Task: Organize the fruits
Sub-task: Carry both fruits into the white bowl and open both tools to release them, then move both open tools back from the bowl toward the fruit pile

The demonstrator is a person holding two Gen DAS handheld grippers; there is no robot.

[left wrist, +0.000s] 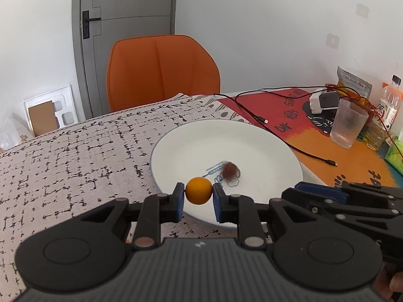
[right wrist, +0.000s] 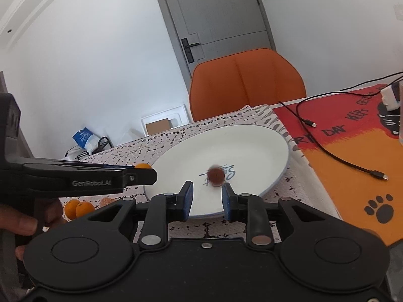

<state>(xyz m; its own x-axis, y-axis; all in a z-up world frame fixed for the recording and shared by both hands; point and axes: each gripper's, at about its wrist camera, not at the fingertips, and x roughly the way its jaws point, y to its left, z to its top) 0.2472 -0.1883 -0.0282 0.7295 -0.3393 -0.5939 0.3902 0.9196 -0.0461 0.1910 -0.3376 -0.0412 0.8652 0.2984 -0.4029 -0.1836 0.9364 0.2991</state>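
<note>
My left tool (left wrist: 199,194) pinches a small round orange fruit (left wrist: 199,190) just over the near rim of the wide white ceramic plate (left wrist: 252,141); my right tool (right wrist: 207,196) is spread with nothing between its pads, and a small brown round fruit (right wrist: 216,175), blurred, lies on the plate just beyond it. To do this well, I'd carry the orange fruit further in over the plate, clear of the brown one, lower it close, then let go gently so it doesn't roll onto the bench's patterned cloth (left wrist: 75,151).
</note>
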